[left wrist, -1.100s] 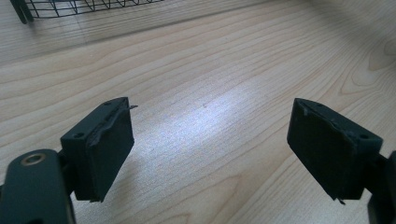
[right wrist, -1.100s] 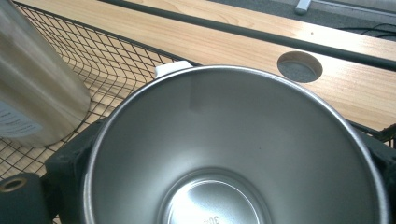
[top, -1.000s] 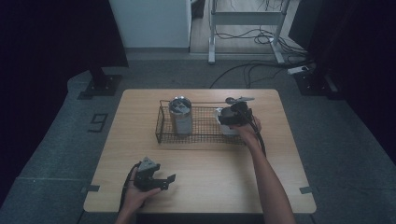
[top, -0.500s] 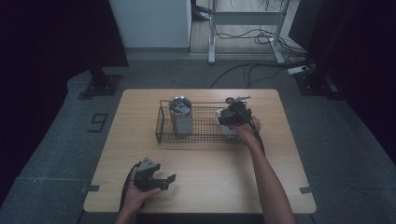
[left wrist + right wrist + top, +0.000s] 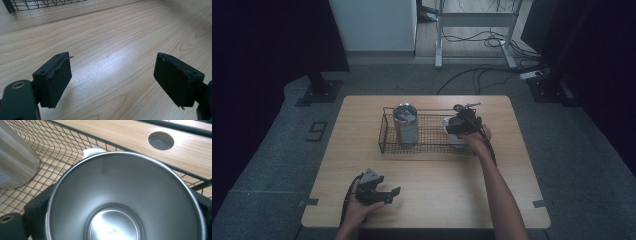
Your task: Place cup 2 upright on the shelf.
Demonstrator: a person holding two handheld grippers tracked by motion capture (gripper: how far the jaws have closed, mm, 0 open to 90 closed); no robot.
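The pale wooden desk (image 5: pixel 427 165) carried a black wire basket (image 5: pixel 427 135) near its far edge; a tall steel tumbler (image 5: pixel 405 122) stood at the basket's left end; an open steel cup (image 5: pixel 125 200) sat at its right end, pinched by the right tongs (image 5: pixel 457 127); the left tongs (image 5: pixel 112 80) stood spread and empty near the desk's near edge.

I see almost no change: my right claw (image 5: pixel 458 129), at the steel cup (image 5: pixel 125 200) in the wire basket (image 5: pixel 384 131), has its jaws a shade wider, the cup between them.
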